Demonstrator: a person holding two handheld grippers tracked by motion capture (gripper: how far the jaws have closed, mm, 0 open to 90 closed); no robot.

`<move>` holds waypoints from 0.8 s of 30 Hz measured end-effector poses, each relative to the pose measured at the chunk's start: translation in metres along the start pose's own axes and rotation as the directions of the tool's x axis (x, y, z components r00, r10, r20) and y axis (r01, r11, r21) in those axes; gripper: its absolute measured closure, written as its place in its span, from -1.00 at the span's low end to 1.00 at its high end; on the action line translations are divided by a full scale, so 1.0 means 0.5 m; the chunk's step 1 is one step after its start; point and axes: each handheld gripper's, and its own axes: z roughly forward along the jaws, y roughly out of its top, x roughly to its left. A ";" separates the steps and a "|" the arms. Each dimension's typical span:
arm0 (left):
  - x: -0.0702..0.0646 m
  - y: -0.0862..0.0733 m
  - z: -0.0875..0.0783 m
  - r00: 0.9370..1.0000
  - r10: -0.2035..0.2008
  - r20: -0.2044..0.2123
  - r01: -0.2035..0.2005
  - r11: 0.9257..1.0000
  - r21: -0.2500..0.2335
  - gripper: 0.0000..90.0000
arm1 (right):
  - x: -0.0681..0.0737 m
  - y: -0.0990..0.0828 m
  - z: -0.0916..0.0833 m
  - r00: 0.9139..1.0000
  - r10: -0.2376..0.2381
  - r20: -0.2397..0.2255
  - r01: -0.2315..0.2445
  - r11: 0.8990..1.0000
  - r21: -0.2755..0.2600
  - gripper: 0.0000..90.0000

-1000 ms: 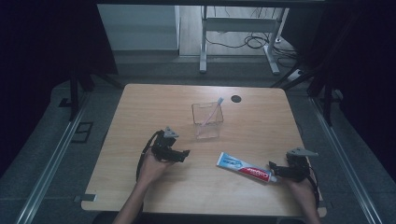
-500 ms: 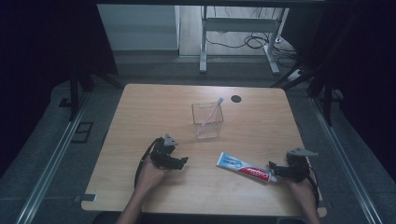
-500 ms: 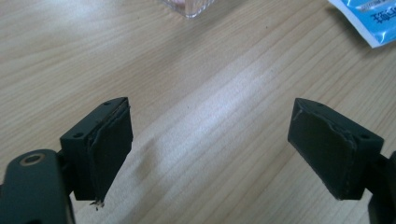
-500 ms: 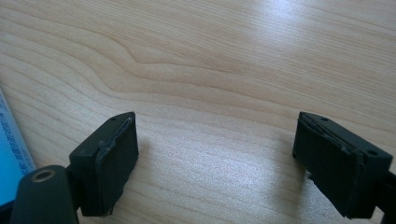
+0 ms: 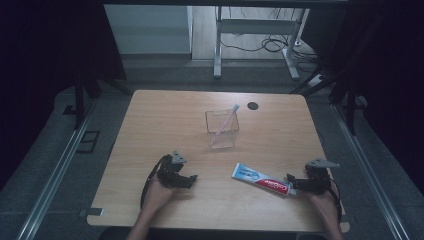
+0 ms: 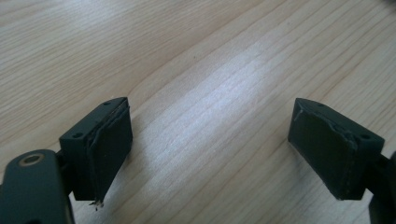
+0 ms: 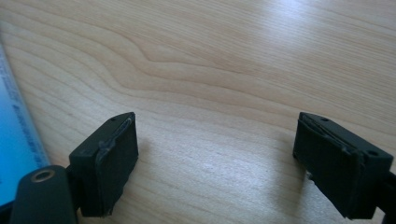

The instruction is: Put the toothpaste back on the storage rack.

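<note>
- The tube (image 5: pixel 261 179) lies flat on the worktop (image 5: pixel 165 120), near the front edge and right of the middle.
- Its long axis runs slantwise: the flat crimped end points up and to the left in the high view, towards the box (image 5: pixel 222 129); the capped end points down and to the right, towards the right tongs (image 5: pixel 294 184).
- The tube's upper half is blue and white, its lower half red.
- In the high view the right tongs sit just beside the capped end, low over the worktop, held in the person's right hand (image 5: pixel 325 200); whether they touch the cap I cannot tell.
- In the right gripper view the right tongs (image 7: pixel 217 163) stand wide apart with only bare wood between them; a blue strip of the tube (image 7: pixel 16 140) shows at the left edge, outside the left jaw.
- The left tongs (image 5: pixel 189 178) rest low over the worktop left of the middle, well apart from the tube, held in the left hand (image 5: pixel 159 192).
- In the left gripper view the left tongs (image 6: pixel 210 149) are also wide apart, with bare wood between them.
- The clear box stands upright behind the tube, near the worktop's middle, with a brush (image 5: pixel 227 117) leaning in it, its head up and to the right.
- A dark round spot (image 5: pixel 253 105) lies on the worktop beyond the box, to its right.
</note>
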 end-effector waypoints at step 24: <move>0.006 -0.014 0.004 1.000 0.017 -0.006 -0.017 0.998 -0.056 -0.71 | 0.016 0.030 -0.033 1.000 -0.004 -0.029 0.006 0.996 0.091 -0.76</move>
